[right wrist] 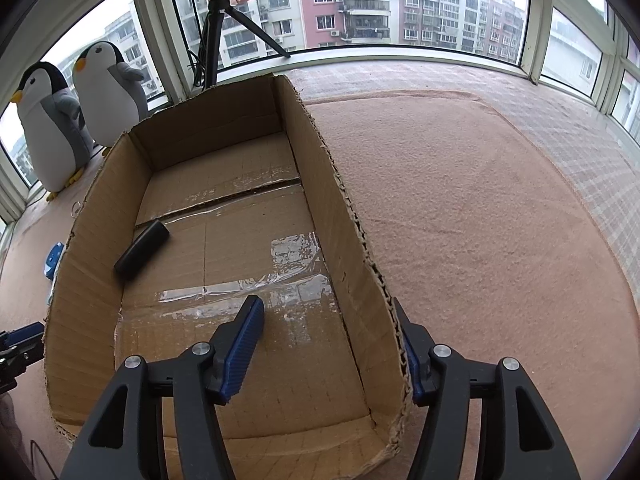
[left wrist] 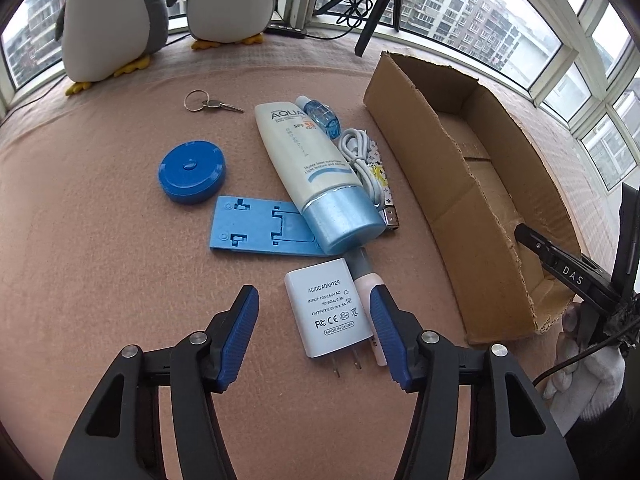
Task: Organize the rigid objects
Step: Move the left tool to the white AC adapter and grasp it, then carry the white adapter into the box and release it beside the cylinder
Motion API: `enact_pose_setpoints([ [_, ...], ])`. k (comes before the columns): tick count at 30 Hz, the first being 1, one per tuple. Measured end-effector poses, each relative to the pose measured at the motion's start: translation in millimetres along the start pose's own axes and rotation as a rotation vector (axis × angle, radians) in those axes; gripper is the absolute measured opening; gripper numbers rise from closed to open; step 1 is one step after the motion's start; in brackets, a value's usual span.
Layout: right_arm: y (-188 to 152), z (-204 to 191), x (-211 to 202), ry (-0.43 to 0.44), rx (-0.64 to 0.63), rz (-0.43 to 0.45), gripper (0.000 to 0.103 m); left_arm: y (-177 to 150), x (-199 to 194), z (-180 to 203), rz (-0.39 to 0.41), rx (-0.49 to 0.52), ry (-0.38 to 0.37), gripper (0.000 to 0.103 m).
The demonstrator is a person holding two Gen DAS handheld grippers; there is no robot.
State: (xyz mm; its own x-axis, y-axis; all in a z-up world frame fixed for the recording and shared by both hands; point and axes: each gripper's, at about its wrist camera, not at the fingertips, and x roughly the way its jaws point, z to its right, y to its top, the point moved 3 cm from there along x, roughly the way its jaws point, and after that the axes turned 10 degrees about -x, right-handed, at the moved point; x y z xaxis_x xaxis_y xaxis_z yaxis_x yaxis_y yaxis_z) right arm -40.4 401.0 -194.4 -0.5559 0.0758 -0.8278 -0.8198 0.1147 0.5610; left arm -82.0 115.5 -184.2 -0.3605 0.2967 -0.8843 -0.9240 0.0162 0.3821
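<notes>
Our left gripper hangs with its blue pads spread wide over the white charger plug, which lies flat between them, prongs pointing back toward us and long axis running away from us; neither pad touches it that we can see. Tucked against the charger's right side is a pink-and-grey tube, partly hidden by the right pad. Just beyond lies the light-blue phone stand, flat, long axis across the view, and the sunscreen tube lies on its right end, blue cap toward us, slanting away to the left. To the tube's right we see a coiled white cable and a small blue bottle; the round blue tape measure sits apart on the left, the keys farther back with open cloth around them. Over on the right, our right gripper is open too, straddling the right wall of the cardboard box, one pad inside, one outside. The box runs lengthwise away from us, and a black oblong object lies slanted on its floor near the left wall, with plenty of bare floor around it. Two plush penguins and a tripod stand at the window.
</notes>
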Motion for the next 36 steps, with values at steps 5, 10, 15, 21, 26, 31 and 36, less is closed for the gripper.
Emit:
enact_pose_setpoints([
  [5,0,0,0,0.0,0.0,0.0,0.058,1,2,4,0.002,0.002,-0.002,0.045],
  [10,0,0,1,0.0,0.0,0.0,0.059,1,2,8,0.014,0.028,0.014,0.038],
  [15,0,0,1,0.0,0.0,0.0,0.06,1,2,5,0.01,0.024,0.012,0.038],
  [21,0,0,1,0.0,-0.001,0.0,0.06,-9,8,5,-0.007,0.034,0.021,0.036],
  [26,0,0,1,0.0,-0.002,0.0,0.06,-8,7,3,0.005,0.031,0.015,0.035],
  [31,0,0,1,-0.001,-0.002,0.0,0.061,-8,4,-1,0.014,0.023,0.011,0.035],
  [36,0,-1,2,-0.005,-0.004,0.0,0.06,-5,-2,-8,0.033,0.008,0.014,0.035],
])
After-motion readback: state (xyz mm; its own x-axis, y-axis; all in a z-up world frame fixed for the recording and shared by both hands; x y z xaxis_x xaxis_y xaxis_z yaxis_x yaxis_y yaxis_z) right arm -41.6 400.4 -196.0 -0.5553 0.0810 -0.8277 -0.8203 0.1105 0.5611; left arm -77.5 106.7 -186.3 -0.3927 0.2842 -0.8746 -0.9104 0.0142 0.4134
